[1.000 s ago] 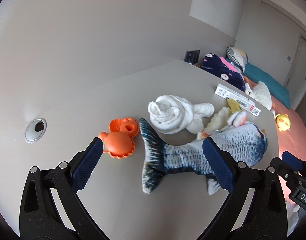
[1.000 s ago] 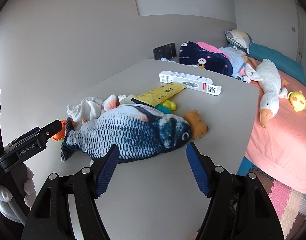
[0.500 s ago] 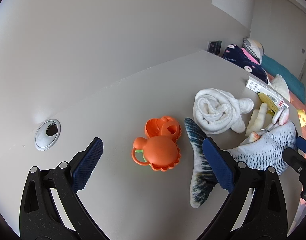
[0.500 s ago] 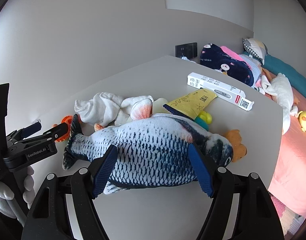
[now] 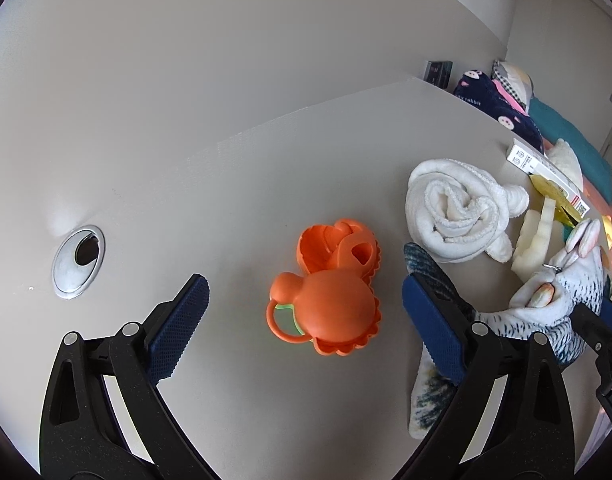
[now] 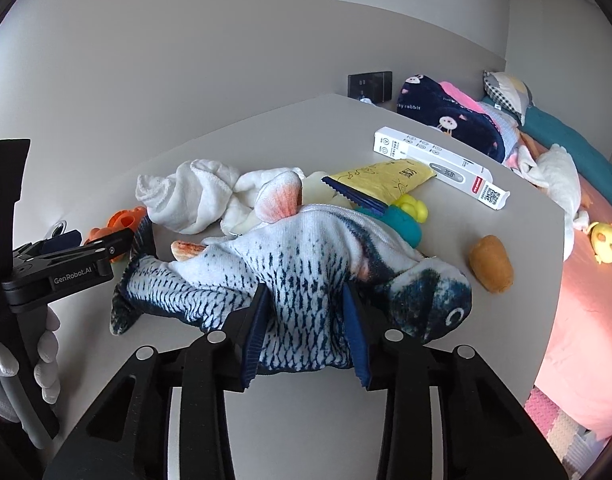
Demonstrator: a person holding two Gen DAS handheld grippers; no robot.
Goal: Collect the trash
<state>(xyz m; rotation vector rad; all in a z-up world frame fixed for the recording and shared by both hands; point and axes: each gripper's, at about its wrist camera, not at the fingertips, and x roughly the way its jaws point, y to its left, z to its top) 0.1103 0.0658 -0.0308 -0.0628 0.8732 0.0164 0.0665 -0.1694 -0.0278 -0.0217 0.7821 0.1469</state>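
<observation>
The right gripper point(image 6: 306, 320) is closing, its pads pinching the belly of the plush fish point(image 6: 306, 256) lying near the front edge of the table point(image 6: 266, 420), while the left gripper point(image 5: 304, 312) (jaws wide, narrowing slightly) straddles the orange toy point(image 5: 329, 312) without touching it.

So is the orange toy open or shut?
Open. The orange toy lies in two joined halves on the table: the far half shows its hollow inside, the near half sits dome up.

"genrobot.ai" on left tool point(image 6: 86, 246); "36.8" on white box point(image 6: 439, 162).
</observation>
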